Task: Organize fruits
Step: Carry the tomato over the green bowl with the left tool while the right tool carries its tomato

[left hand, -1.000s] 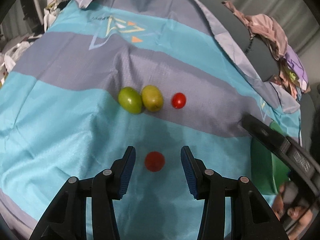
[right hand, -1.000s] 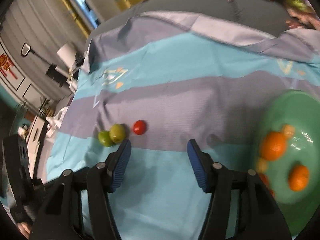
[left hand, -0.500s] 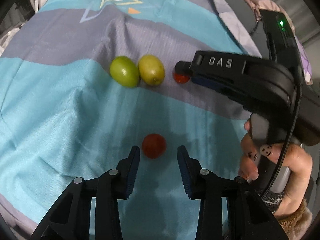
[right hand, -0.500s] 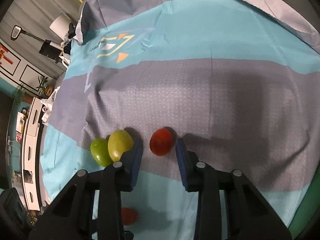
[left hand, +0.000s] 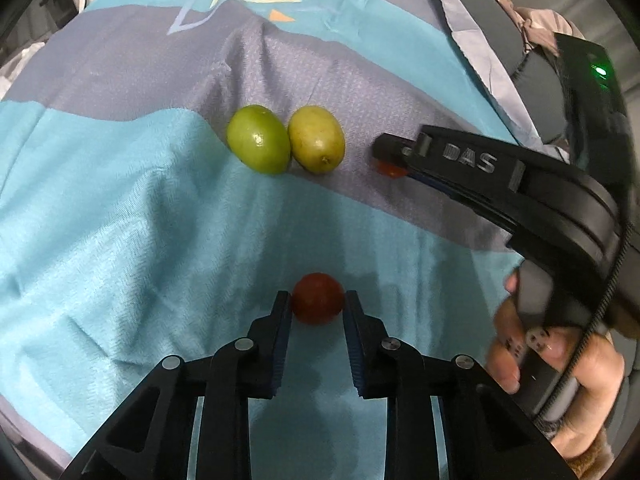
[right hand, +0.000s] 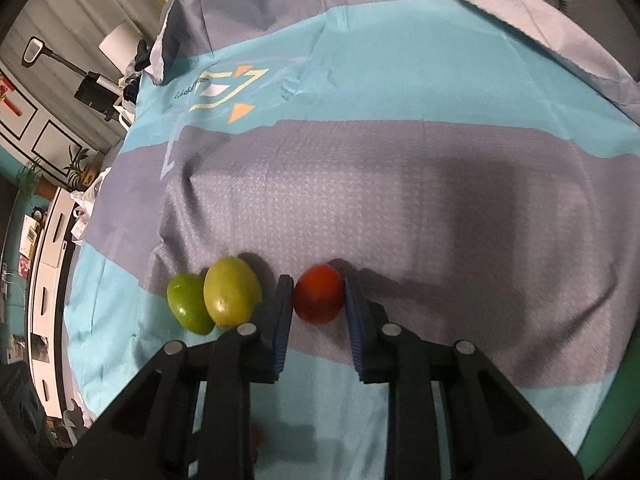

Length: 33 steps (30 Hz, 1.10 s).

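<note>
My left gripper (left hand: 317,304) is shut on a small red fruit (left hand: 318,298) that rests on the blue part of the cloth. My right gripper (right hand: 319,300) is shut on a second red fruit (right hand: 319,299) on the grey stripe; in the left wrist view this gripper (left hand: 390,156) reaches in from the right and mostly hides that fruit (left hand: 389,169). A green fruit (left hand: 258,145) and a yellow-green fruit (left hand: 317,145) lie touching each other just left of it. They also show in the right wrist view, green (right hand: 188,303) and yellow-green (right hand: 231,291).
A blue and grey striped cloth (left hand: 120,220) covers the table. The rim of a green plate (right hand: 616,420) shows at the lower right of the right wrist view. A pile of clothes (left hand: 536,24) lies at the far right. Furniture stands beyond the left table edge (right hand: 52,248).
Both grippers have moved forward and closed, each onto a red fruit. The right gripper came down from over the plate to the grey stripe.
</note>
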Each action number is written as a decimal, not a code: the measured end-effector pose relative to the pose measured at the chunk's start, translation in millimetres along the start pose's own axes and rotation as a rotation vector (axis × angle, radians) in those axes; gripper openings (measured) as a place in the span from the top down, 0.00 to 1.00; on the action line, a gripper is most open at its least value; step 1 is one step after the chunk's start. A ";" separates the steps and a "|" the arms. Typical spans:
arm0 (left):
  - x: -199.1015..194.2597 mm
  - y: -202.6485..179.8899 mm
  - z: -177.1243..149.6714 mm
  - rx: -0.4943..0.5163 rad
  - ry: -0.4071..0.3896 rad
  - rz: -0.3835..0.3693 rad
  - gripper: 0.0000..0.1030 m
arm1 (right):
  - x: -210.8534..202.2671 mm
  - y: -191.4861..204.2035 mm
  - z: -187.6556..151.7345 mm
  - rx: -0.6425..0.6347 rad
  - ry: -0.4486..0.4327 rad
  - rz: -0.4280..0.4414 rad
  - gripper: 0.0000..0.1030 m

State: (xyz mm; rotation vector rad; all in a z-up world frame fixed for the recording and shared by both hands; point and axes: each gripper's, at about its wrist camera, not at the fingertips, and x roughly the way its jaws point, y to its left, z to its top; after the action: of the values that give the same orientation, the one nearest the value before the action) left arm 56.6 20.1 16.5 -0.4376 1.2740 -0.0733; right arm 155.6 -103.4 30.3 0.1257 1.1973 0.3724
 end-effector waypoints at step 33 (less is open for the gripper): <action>-62.1 -139.0 -44.5 0.417 -0.313 -0.146 0.75 | -198.0 -117.4 -111.7 0.237 -0.456 -0.050 0.74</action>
State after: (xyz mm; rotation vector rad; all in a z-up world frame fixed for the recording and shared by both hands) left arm 22.0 -101.3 112.5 -0.1709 0.8870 -0.3733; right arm 15.7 -292.8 130.4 0.3651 0.7869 0.1435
